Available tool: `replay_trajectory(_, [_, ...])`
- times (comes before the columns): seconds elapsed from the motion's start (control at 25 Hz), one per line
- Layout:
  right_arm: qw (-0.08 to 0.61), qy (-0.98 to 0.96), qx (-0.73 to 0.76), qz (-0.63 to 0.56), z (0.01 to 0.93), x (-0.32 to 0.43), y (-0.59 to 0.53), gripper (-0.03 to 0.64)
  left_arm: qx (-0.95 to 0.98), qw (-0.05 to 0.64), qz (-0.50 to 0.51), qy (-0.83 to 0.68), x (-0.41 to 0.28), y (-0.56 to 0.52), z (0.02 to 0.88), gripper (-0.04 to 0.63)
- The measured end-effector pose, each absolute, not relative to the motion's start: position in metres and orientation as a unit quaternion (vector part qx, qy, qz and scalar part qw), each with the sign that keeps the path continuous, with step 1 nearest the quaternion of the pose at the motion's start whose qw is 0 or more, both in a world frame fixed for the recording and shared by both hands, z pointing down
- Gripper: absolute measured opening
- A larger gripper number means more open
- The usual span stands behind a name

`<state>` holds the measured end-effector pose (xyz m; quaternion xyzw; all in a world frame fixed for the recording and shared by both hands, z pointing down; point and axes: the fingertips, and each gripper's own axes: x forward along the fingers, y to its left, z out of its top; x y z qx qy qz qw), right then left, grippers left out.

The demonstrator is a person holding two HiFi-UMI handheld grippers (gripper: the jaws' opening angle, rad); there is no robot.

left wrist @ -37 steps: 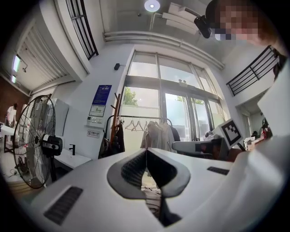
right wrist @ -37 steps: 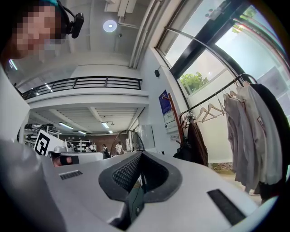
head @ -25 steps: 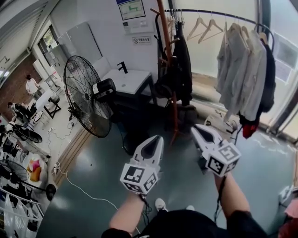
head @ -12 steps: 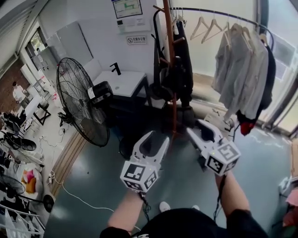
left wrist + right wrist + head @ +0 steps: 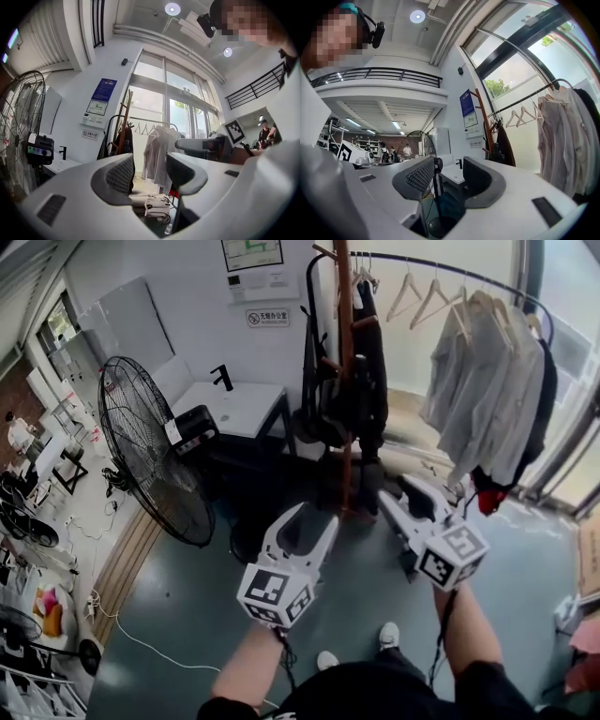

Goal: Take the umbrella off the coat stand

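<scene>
The brown wooden coat stand (image 5: 345,343) rises ahead, hung with dark coats and bags. A long black umbrella (image 5: 307,334) with a curved top hangs down its left side. My left gripper (image 5: 307,521) and right gripper (image 5: 405,491) are held out level toward the stand, well short of it. Their jaws are opening, and nothing is between them. Past the left gripper (image 5: 150,164) in the left gripper view stands the coat stand (image 5: 123,129). Past the right gripper (image 5: 447,171) in the right gripper view, the coat stand (image 5: 486,124) is to the right.
A large black floor fan (image 5: 155,451) stands to the left on the grey-green floor. A white table (image 5: 239,409) with a black tap sits behind it. Right of the stand, a clothes rail (image 5: 478,381) carries shirts and hangers. Bags lie at the stand's foot.
Both grippers went from shut to open. They and the view have moved forward toward the coat stand, which now looks nearer.
</scene>
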<state>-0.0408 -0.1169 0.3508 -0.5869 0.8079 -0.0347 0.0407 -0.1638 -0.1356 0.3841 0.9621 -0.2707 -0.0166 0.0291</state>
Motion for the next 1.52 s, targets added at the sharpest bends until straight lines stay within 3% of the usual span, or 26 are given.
replay_trajectory(0.84, [0.064, 0.880, -0.467, -0.064, 0.354, 0.131, -0.242, 0.178, 0.925, 0.018, 0.006, -0.379, 0.019, -0.223, 0.375, 0.206])
replay_trajectory(1.52, [0.051, 0.874, -0.480, -0.060, 0.355, 0.138, -0.327, 0.214, 0.934, 0.013, -0.009, -0.358, 0.030, -0.309, 0.371, 0.206])
